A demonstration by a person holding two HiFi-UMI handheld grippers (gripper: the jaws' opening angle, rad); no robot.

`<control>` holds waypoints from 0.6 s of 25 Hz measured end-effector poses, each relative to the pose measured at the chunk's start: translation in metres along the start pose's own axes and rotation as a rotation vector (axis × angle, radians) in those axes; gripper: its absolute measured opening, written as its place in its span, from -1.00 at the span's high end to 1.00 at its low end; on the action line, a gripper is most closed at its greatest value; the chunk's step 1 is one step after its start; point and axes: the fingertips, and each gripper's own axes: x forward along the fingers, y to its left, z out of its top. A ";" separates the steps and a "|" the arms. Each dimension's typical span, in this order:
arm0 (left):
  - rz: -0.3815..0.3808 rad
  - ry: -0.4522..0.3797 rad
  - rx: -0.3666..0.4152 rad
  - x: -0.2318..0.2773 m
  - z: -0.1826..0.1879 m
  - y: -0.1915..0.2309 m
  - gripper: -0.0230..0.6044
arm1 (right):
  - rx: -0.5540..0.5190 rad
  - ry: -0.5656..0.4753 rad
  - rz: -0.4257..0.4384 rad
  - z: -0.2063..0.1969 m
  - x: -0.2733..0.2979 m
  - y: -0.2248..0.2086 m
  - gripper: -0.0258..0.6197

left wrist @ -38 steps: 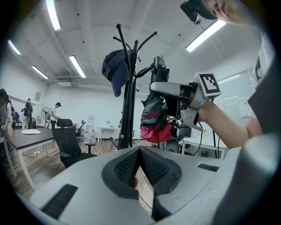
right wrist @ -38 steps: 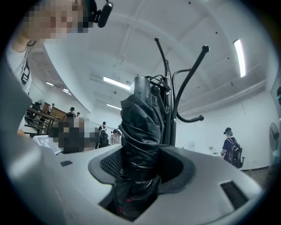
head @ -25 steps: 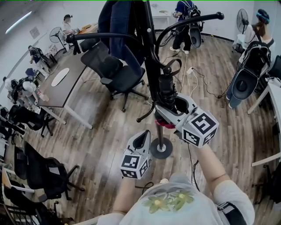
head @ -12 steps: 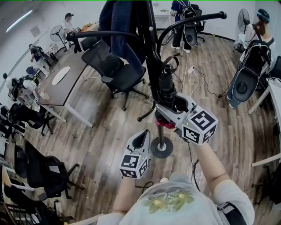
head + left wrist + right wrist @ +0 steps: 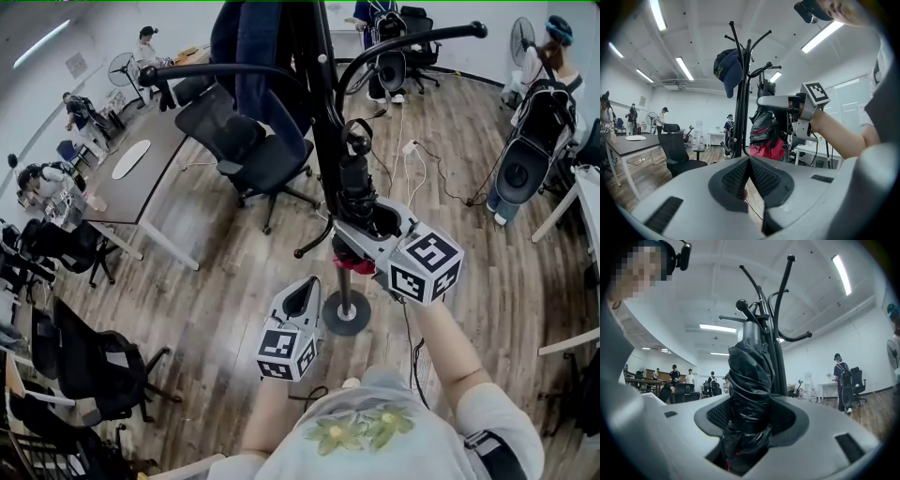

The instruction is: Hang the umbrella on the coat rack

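Note:
The black coat rack [image 5: 323,141] rises from a round base [image 5: 346,314] on the wood floor, and its curved hooks [image 5: 412,42] spread out at the top. My right gripper [image 5: 366,217] is shut on a folded black umbrella [image 5: 356,183] with red at its lower end. It holds the umbrella upright against the pole. In the right gripper view the umbrella [image 5: 750,380] fills the space between the jaws of the right gripper [image 5: 750,416], with the rack [image 5: 777,333] just behind. My left gripper [image 5: 306,289] hangs lower left, shut and empty. The left gripper [image 5: 749,161] faces the rack [image 5: 740,93].
A dark blue cap [image 5: 729,65] hangs on a rack hook. A black office chair [image 5: 248,155] and a dark table [image 5: 131,183] stand to the left of the rack. Cables [image 5: 412,169] trail on the floor behind it. More chairs stand at the left edge, and people with backpacks [image 5: 525,155] are at the right.
The right gripper and the umbrella have shifted slightly up along the pole with a small roll. The left gripper has stayed put.

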 end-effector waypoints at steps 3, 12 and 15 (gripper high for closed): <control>0.001 0.002 -0.001 0.002 -0.001 0.003 0.91 | 0.004 0.005 0.003 -0.003 0.004 -0.002 0.21; 0.003 0.011 -0.003 0.004 -0.005 0.006 0.91 | 0.011 0.025 -0.006 -0.013 0.008 -0.006 0.21; 0.005 0.011 -0.003 0.003 -0.005 0.007 0.91 | 0.011 0.032 -0.011 -0.015 0.009 -0.007 0.21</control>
